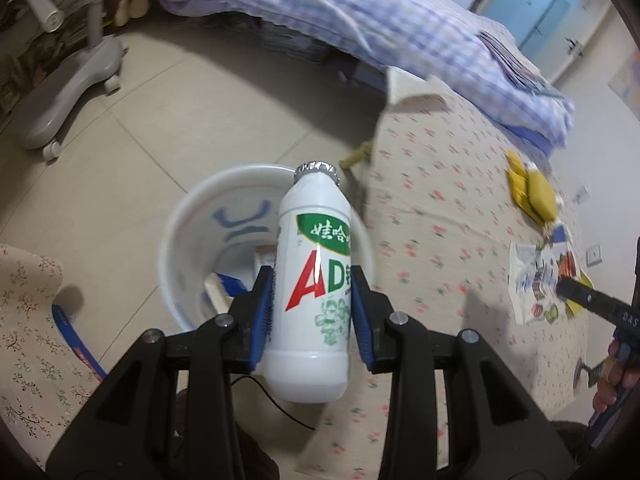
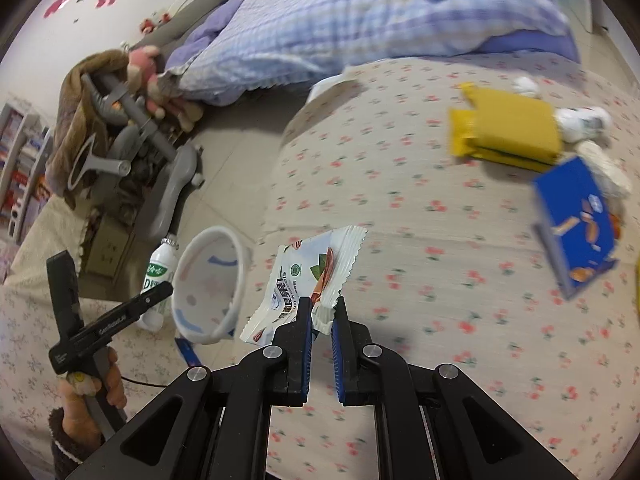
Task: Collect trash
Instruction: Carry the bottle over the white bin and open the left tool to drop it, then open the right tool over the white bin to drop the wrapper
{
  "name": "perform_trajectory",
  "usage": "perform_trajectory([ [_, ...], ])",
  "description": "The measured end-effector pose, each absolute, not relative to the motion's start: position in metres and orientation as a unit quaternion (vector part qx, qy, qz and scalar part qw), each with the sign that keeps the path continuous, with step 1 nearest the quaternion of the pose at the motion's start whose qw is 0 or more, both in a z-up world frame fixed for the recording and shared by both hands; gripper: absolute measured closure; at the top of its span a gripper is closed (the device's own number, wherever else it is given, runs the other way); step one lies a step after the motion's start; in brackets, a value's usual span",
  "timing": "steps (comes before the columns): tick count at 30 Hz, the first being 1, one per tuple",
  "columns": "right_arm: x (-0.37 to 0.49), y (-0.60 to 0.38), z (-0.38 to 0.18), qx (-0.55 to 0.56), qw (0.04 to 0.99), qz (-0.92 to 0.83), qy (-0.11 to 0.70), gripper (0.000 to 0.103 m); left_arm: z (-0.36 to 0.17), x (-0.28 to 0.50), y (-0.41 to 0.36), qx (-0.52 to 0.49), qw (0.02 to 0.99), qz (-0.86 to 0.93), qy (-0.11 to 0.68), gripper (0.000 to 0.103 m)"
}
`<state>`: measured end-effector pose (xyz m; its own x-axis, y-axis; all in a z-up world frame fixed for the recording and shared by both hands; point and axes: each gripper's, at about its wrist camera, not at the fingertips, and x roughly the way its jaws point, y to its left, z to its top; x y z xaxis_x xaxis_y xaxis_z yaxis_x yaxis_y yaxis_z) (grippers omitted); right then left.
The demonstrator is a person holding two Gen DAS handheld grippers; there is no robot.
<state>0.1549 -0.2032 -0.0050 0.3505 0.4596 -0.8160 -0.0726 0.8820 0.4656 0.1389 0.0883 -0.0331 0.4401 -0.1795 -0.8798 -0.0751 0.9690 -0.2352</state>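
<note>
A white milk-drink bottle (image 1: 316, 280) with a foil cap and a red and green label is clamped between the blue pads of my left gripper (image 1: 311, 273). It hangs over the white bin (image 1: 192, 200) on the tiled floor, which holds a blue-and-white carton (image 1: 224, 286). My right gripper (image 2: 323, 304) is shut on the crumpled lower edge of a white snack wrapper (image 2: 304, 272), held above the flowered cloth. In the right wrist view the bottle (image 2: 158, 272) sits just left of the bin (image 2: 240, 256). In the left wrist view the wrapper (image 1: 532, 280) shows at the right edge.
On the flowered cloth (image 2: 440, 240) lie a yellow packet (image 2: 508, 132), a blue snack box (image 2: 576, 224) and a small white bottle (image 2: 584, 120). A checked quilt (image 2: 360, 20) lies behind. A grey chair base (image 1: 68, 92) stands on the floor, left of the bin.
</note>
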Motion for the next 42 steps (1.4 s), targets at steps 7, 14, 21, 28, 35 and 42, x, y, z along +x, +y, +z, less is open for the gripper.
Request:
perform_trajectory([
  [7, 0.169, -0.155, -0.011, 0.167, 0.795, 0.193, 0.551, 0.093, -0.039, 0.136, 0.115, -0.113, 0.834, 0.035, 0.539, 0.018],
  [14, 0.181, -0.114, -0.020, 0.158, 0.787, 0.211, 0.558, 0.093, -0.046, 0.120, 0.136, -0.061, 0.839, 0.064, 0.537, 0.011],
  [21, 0.191, -0.071, -0.032, 0.147, 0.780, 0.225, 0.565, 0.093, -0.049, 0.113, 0.158, -0.052, 0.833, 0.075, 0.545, 0.011],
  [28, 0.199, -0.049, -0.046, 0.157, 0.774, 0.234, 0.567, 0.072, -0.050, 0.113, 0.165, -0.065, 0.831, 0.074, 0.547, 0.011],
  [35, 0.201, -0.041, -0.043, 0.161, 0.772, 0.235, 0.569, 0.019, -0.046, 0.112, 0.164, -0.070, 0.833, 0.070, 0.544, 0.010],
  [42, 0.195, -0.046, -0.040, 0.128, 0.785, 0.215, 0.567, 0.017, -0.047, 0.111, 0.160, -0.070, 0.833, 0.069, 0.545, 0.005],
])
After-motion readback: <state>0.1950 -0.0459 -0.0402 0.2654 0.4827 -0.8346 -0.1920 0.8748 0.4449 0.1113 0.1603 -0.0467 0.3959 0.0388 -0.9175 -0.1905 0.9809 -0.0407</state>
